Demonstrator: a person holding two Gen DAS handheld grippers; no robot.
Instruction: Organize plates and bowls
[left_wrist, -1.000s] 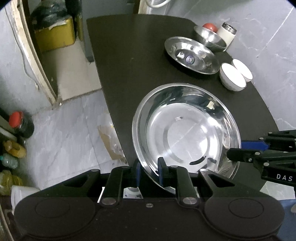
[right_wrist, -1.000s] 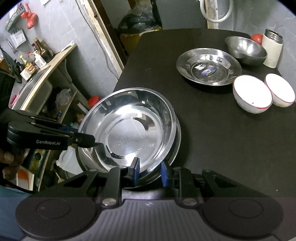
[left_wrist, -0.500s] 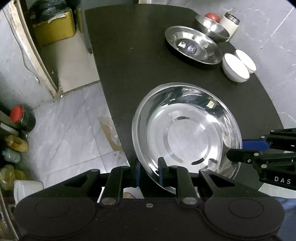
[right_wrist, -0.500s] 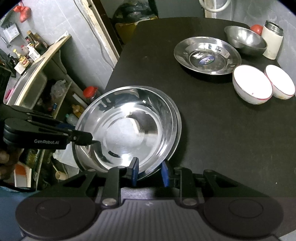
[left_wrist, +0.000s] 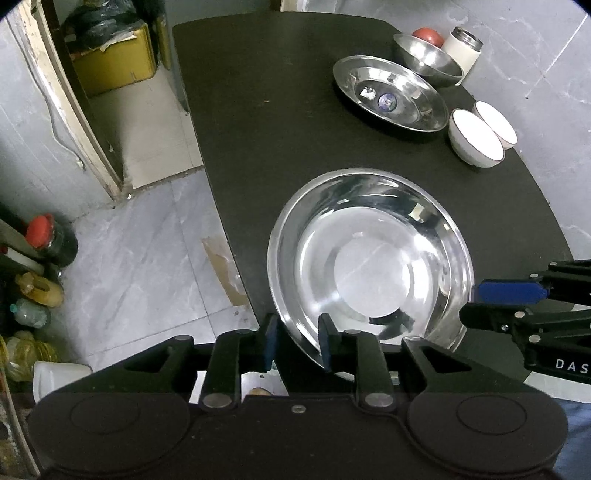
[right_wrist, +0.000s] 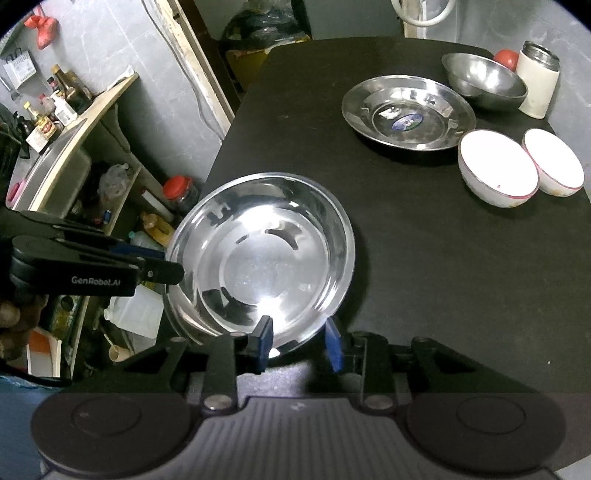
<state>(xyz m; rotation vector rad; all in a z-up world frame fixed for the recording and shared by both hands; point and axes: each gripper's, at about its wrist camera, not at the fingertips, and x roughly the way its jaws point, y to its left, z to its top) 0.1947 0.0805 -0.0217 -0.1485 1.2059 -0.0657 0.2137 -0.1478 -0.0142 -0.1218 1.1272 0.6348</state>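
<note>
A large shiny steel plate (left_wrist: 369, 266) (right_wrist: 266, 251) lies at the near left corner of the black table (left_wrist: 258, 110), nested on a second steel plate whose rim (right_wrist: 181, 325) peeks out below it. My left gripper (left_wrist: 298, 341) straddles the plate's left rim, its fingers slightly apart. My right gripper (right_wrist: 298, 345) straddles the near rim, also with a gap on both sides. In each wrist view the other gripper appears at the plate's edge: the right one (left_wrist: 470, 304) and the left one (right_wrist: 173, 264).
At the far right stand a smaller steel plate (right_wrist: 406, 110), a steel bowl (right_wrist: 484, 81), two white bowls (right_wrist: 496, 170) (right_wrist: 554, 162), a white canister (right_wrist: 537, 85) and a red tomato (right_wrist: 506, 59). Left of the table edge, bottles and jars (left_wrist: 48, 240) crowd the floor.
The top plate has settled flush onto the plate under it. Both pairs of fingers have spread a little wider around the rim.
</note>
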